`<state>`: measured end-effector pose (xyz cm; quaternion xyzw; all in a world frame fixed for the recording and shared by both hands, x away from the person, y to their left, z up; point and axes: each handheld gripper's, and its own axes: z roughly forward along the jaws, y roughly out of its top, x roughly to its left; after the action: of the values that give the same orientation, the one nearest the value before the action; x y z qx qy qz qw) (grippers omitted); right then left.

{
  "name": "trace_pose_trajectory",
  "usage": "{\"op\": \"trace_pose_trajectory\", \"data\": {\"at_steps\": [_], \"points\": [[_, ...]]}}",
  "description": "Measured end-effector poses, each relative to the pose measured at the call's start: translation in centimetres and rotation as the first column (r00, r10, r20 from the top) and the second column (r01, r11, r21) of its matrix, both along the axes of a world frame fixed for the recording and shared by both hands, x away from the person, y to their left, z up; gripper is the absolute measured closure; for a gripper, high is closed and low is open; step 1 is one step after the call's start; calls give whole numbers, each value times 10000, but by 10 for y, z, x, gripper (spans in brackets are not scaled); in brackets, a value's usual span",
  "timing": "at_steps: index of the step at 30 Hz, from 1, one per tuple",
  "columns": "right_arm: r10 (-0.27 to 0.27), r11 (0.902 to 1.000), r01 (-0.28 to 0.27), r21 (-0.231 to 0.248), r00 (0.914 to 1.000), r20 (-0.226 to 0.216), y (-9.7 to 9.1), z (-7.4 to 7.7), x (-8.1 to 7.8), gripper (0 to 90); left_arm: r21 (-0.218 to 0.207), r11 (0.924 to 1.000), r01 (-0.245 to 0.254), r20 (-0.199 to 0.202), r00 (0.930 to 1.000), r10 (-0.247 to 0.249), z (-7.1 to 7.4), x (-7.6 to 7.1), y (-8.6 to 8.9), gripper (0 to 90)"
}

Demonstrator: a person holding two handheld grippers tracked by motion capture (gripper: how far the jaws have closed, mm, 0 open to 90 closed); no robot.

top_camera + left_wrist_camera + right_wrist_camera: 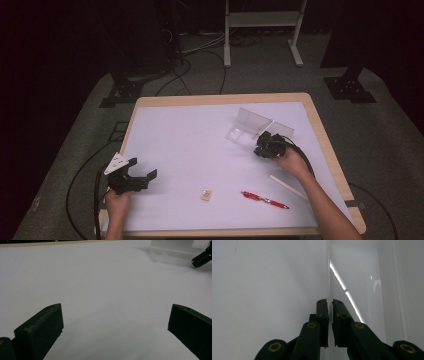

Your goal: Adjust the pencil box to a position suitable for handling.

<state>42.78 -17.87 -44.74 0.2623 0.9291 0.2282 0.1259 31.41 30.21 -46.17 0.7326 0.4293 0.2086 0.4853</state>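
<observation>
On the white tabletop point(190, 150) we see our right gripper point(329, 305) clamped on the clear box point(252, 126) wall's edge, our left gripper point(140, 172) spread empty.

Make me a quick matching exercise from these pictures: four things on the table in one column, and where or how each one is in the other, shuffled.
Things:
1. clear plastic box
2. red pen
3. left gripper
4. small beige block

States:
A. lies near the front edge, right of centre
B. open, nothing between its fingers
C. a thin wall clamped by the right gripper
D. lies just left of the pen

Pairs: 1-C, 2-A, 3-B, 4-D
</observation>
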Motion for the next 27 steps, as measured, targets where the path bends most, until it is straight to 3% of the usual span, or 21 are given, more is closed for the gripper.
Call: {"op": "trace_pose_trajectory", "data": {"at_steps": [13,27], "points": [[-5,9999,5,-116,10000,10,1,-2,0,841,-15,10000,6,2,10000,-6,0,0,0,0],[43,9998,-36,-195,9993,378,2,-1,-3,854,-7,10000,-18,-28,10000,18,0,0,0,0]]}}
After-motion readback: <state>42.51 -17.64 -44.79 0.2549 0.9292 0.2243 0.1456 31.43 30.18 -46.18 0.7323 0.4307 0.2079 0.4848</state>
